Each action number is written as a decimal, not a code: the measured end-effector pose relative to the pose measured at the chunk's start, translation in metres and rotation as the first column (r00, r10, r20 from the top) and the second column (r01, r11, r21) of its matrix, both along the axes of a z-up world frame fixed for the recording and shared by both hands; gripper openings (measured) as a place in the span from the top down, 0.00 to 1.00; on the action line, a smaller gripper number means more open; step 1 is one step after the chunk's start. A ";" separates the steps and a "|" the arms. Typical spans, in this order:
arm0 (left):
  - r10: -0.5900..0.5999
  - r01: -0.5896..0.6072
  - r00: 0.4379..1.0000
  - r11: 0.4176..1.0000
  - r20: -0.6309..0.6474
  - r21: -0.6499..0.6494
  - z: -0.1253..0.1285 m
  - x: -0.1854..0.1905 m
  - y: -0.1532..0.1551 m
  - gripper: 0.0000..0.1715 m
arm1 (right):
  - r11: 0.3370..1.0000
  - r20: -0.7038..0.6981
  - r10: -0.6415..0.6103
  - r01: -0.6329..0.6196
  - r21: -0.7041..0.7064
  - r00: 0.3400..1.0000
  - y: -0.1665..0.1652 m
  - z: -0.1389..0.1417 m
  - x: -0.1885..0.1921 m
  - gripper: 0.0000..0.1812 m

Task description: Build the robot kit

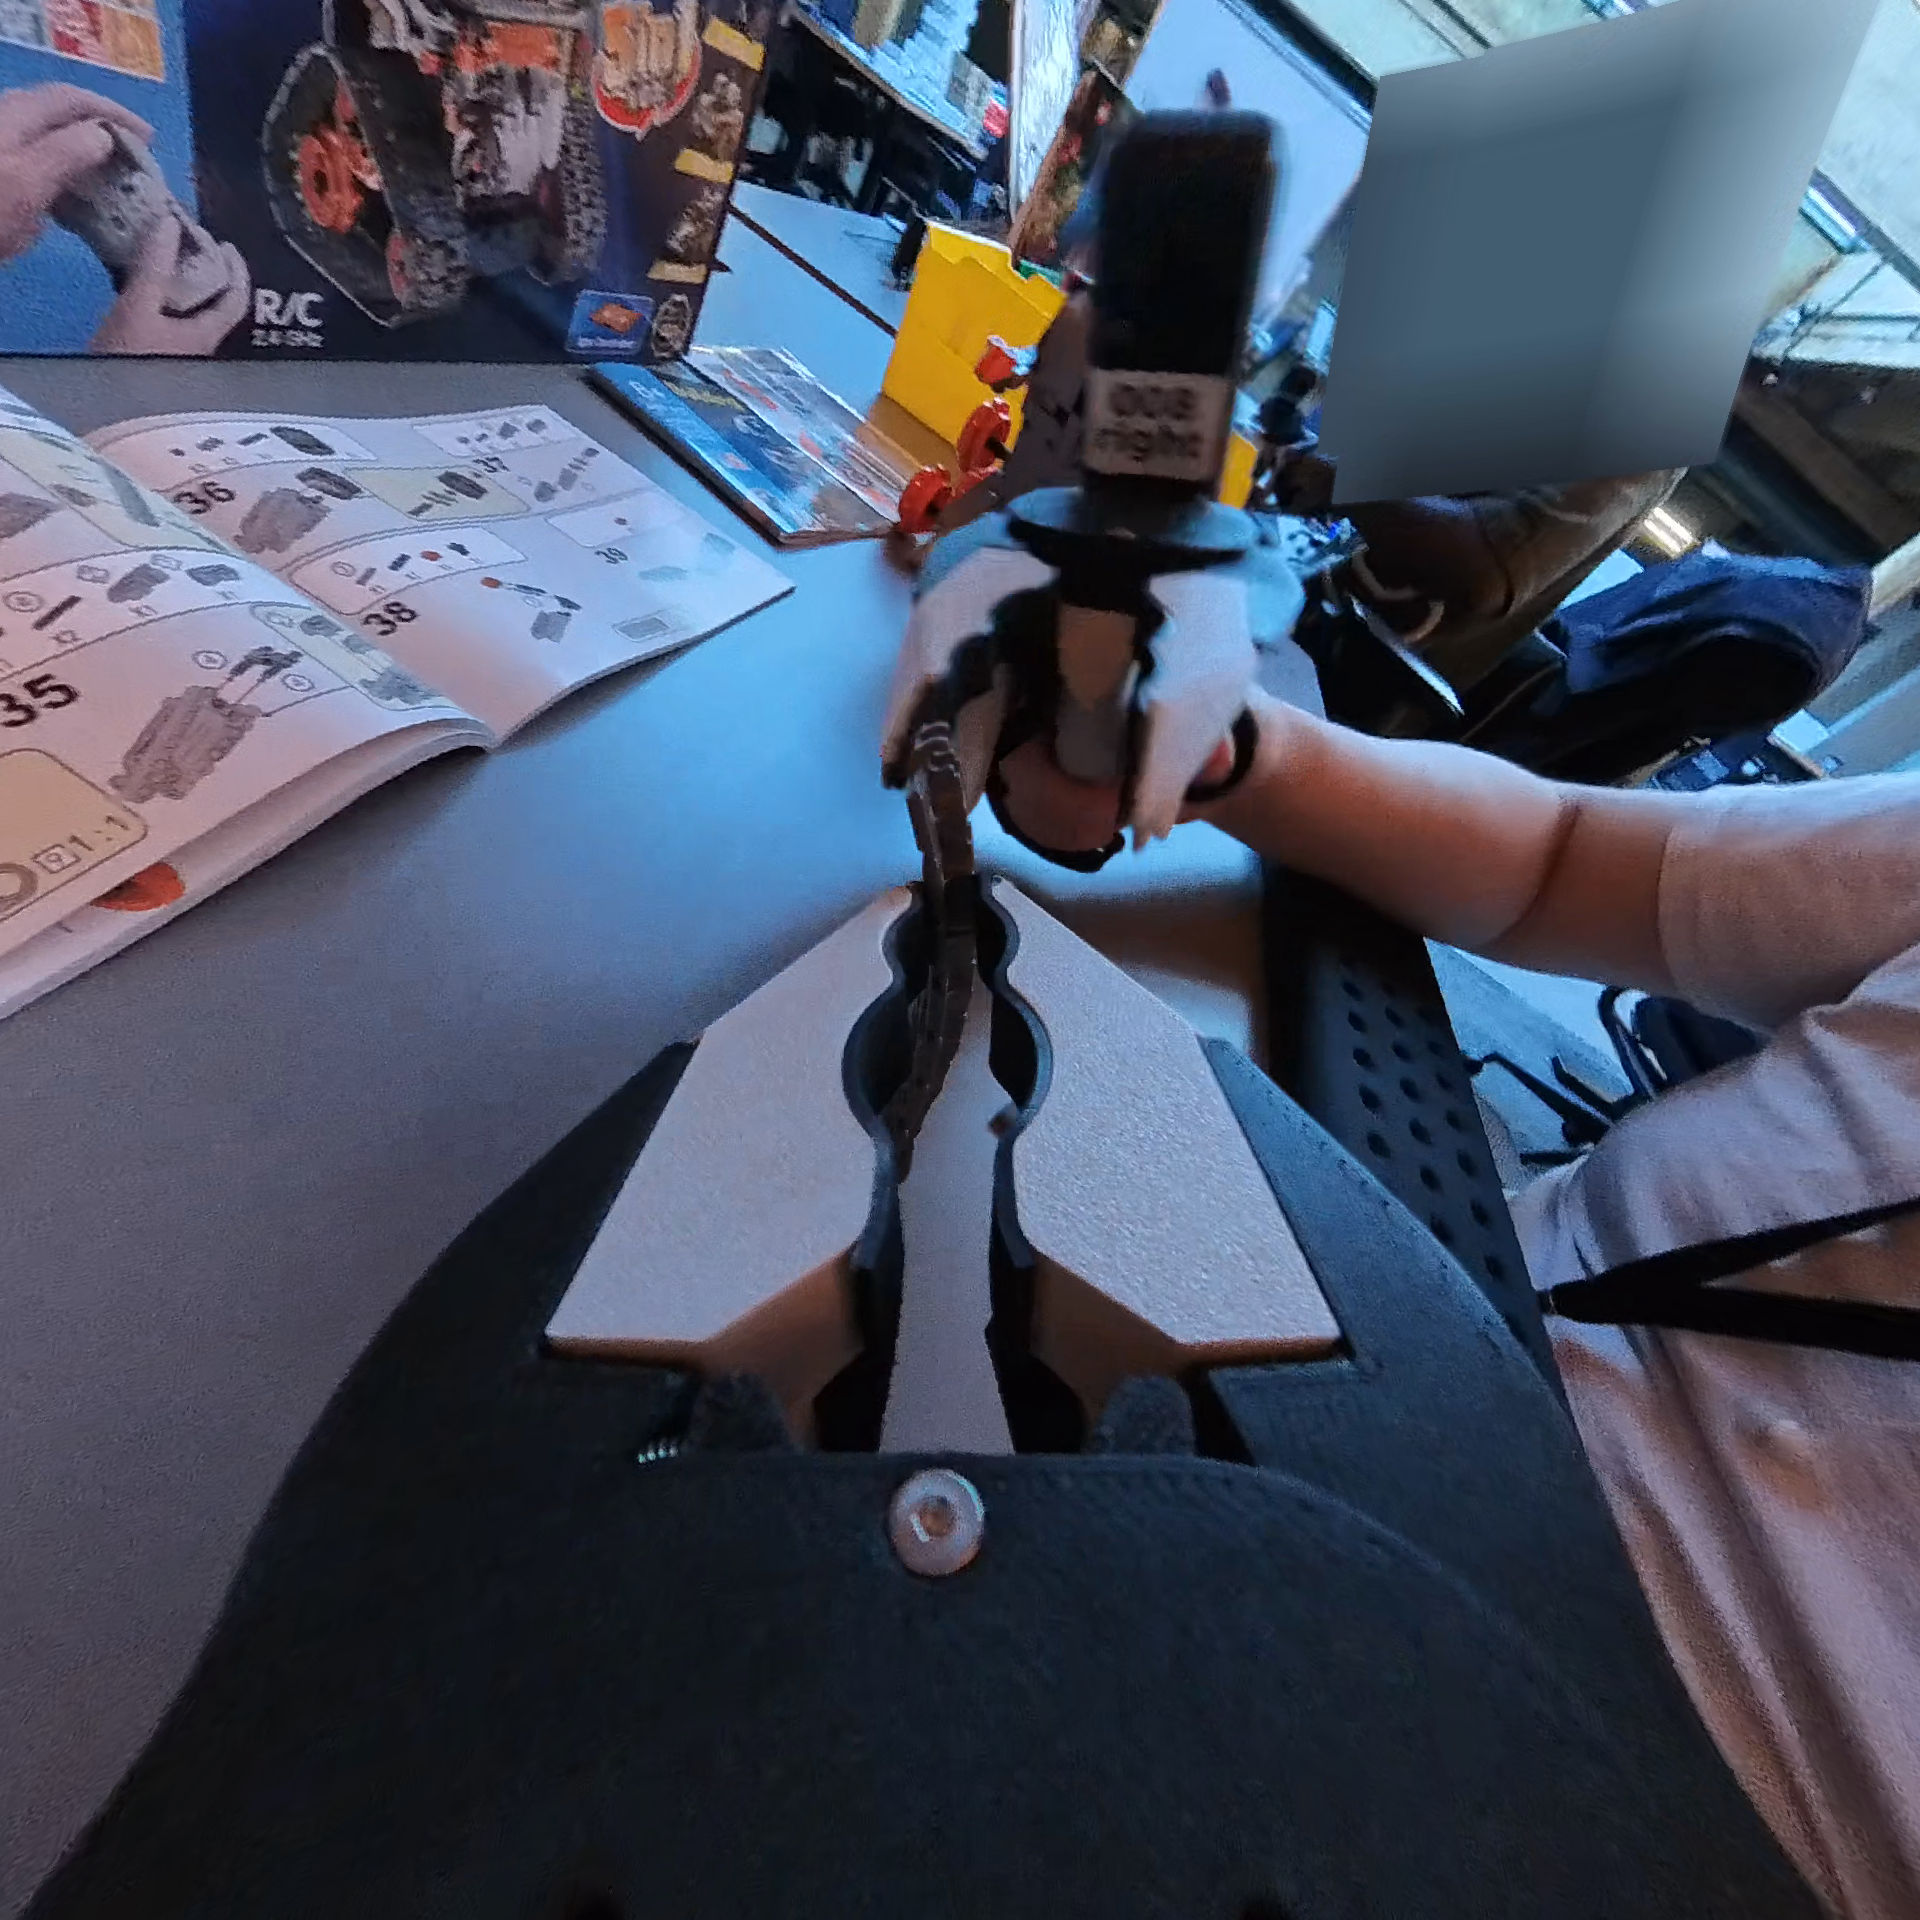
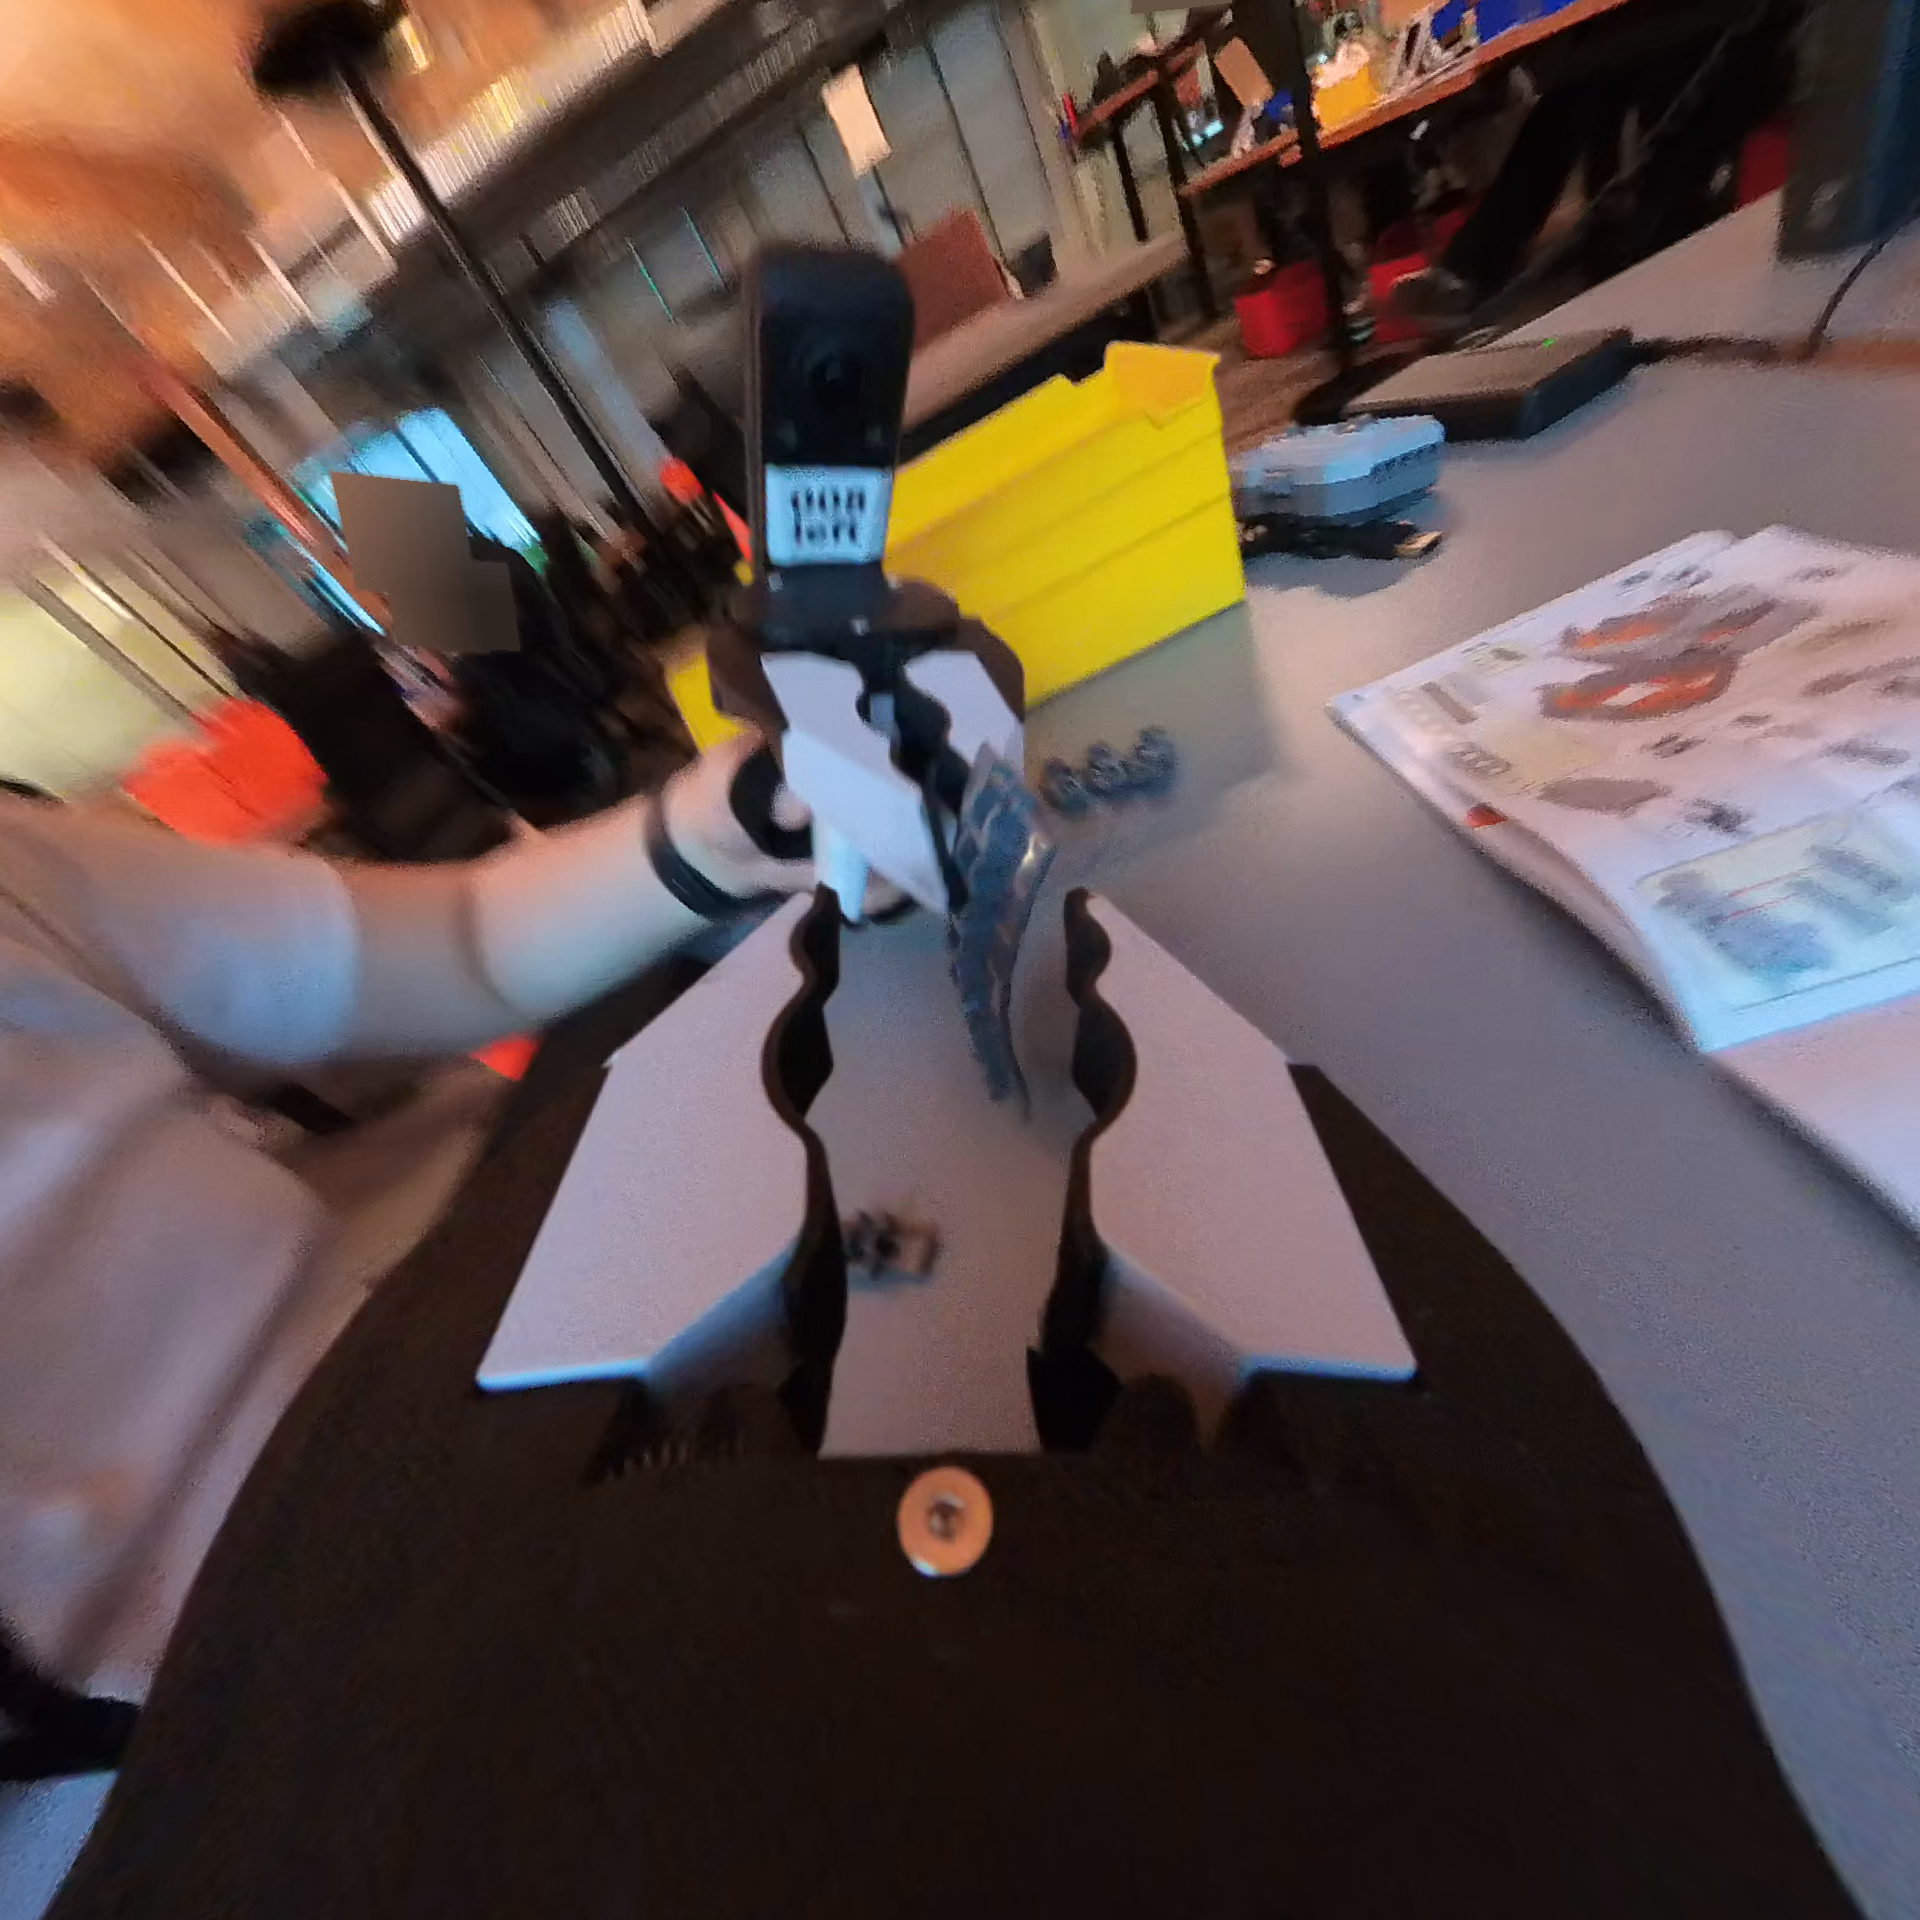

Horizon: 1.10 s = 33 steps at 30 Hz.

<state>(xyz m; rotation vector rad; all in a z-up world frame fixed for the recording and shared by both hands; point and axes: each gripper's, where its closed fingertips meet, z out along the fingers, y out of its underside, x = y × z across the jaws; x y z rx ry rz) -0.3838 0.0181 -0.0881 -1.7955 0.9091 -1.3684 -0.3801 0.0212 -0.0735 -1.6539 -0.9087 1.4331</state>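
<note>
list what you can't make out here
- Chain: lower end hidden between the left gripper's fingers, left wrist view.
- Small dark parts by the yellow bin: motion-blurred, right wrist view.
- Box: cut off by the top edge, left wrist view.
- Whether the chain touches the right gripper: blurred in both views.

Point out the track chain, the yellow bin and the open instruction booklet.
track chain (image 1: 940,977): left wrist view, links between the fingers.
yellow bin (image 2: 1081,520): right wrist view, side wall.
open instruction booklet (image 1: 343,561): left wrist view, right-hand page.
</note>
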 end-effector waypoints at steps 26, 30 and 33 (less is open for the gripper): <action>-0.107 0.140 0.978 0.974 0.180 -0.181 0.009 0.001 -0.009 0.97 | 0.959 -0.027 0.140 -0.143 -0.246 0.990 -0.016 -0.009 -0.010 0.96; -0.070 0.112 0.981 0.965 0.180 -0.235 0.011 -0.012 0.001 0.97 | 0.894 0.270 0.223 -0.307 0.326 0.936 -0.044 -0.027 0.012 0.90; -0.091 0.143 0.980 0.942 0.177 -0.303 0.006 -0.016 0.000 0.97 | 0.537 0.614 0.025 -0.528 0.657 0.789 -0.057 -0.063 0.026 0.88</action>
